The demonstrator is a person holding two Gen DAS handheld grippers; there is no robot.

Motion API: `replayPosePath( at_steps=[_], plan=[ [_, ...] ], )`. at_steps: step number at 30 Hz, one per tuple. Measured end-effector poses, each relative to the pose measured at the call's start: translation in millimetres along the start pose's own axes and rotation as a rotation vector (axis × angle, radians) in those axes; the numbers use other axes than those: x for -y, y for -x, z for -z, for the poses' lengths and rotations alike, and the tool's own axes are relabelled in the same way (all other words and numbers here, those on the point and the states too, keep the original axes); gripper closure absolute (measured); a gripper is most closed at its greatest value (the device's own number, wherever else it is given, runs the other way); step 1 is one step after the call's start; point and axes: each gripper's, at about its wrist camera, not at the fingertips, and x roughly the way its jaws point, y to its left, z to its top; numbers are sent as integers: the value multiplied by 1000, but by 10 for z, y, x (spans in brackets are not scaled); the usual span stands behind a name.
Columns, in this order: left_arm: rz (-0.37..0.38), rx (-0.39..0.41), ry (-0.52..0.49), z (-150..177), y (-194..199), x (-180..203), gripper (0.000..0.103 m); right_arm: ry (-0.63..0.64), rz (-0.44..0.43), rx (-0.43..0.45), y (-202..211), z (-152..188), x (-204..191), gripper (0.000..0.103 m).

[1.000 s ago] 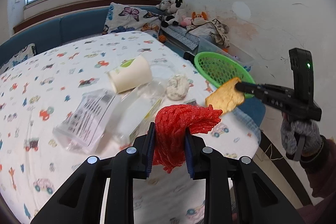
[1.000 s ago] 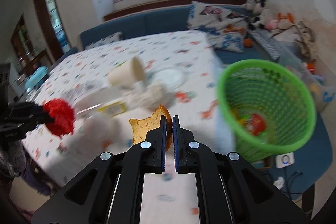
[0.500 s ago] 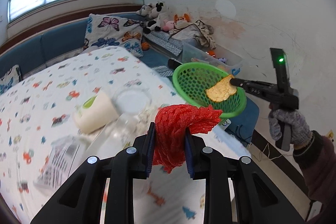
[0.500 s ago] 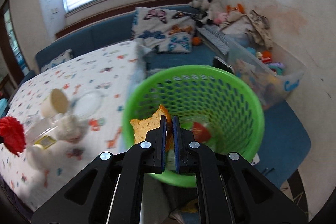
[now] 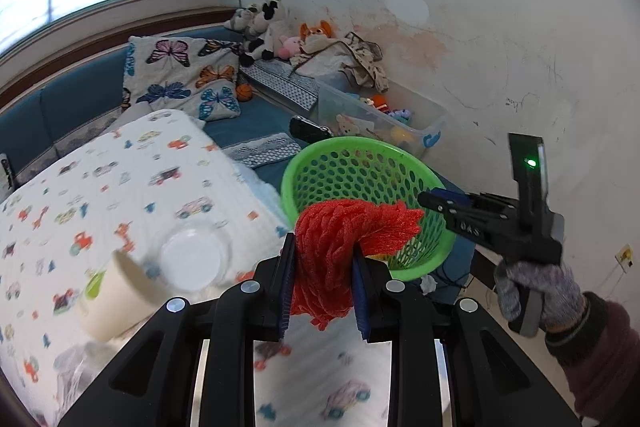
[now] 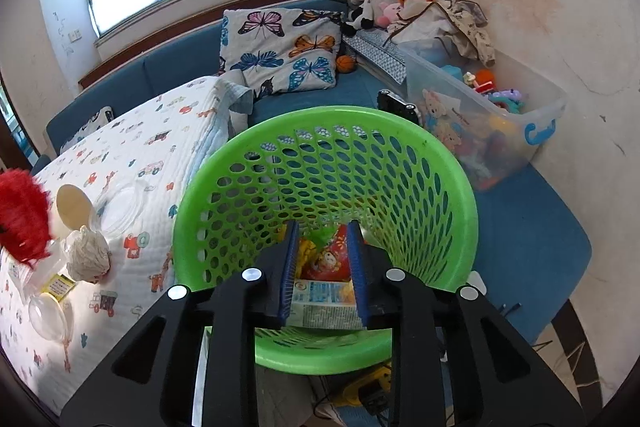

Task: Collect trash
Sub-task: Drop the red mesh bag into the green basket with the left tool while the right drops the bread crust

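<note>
Right gripper (image 6: pixel 323 269) hung over the mouth of the green mesh basket (image 6: pixel 440 163), jaws spread apart with nothing between them. Half a second earlier those jaws were pinched on a tan, torn scrap held above the basket; that scrap was gone from the grip now. It had evidently dropped in, though it could not be picked out among the litter at the bottom, where a red printed wrapper (image 6: pixel 326 261) and a flat printed packet (image 6: pixel 322 301) showed. One piece of trash judged delivered; right gripper free for another pick.

Left gripper (image 5: pixel 323 277) was clamped on a wad of red mesh netting (image 5: pixel 340 239), jaws closed firmly on its middle, loose end flaring toward the basket (image 5: pixel 320 163). Over the last second the left wrist view had swung from the littered surface toward the basket, which now sat just beyond the netting. The netting was still short of the rim, above the edge of the car-print cloth covering the counter (image 5: pixel 120 171). Likely next: carry it over the opening and release.

Still lying on the counter: a paper cup (image 6: pixel 72 205) on its side, a clear plastic lid (image 6: pixel 124 207), a crumpled tissue ball (image 6: pixel 88 253), a clear plastic bottle (image 6: pixel 44 301). Several trips judged left.
</note>
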Motion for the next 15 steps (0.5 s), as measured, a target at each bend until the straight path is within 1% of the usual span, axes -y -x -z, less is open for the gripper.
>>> replayPosePath(
  at_steps=[1, 3, 8, 11, 15],
  plan=[
    [3, -8, -5, -42, -71, 36, 79, 0, 1, 3, 24, 7, 12, 73],
    [8, -19, -18, -107, -189, 100, 79, 6, 6, 11, 67, 13, 25, 64],
    [25, -57, -15, -243, -529, 206, 78, 12, 15, 37, 217, 81, 69, 53],
    [19, -82, -12, -281, -731, 253, 78, 13, 16, 43, 294, 146, 92, 48],
    [25, -112, -6, -309, -961, 294, 77, 3, 12, 42, 348, 224, 124, 44]
  ],
)
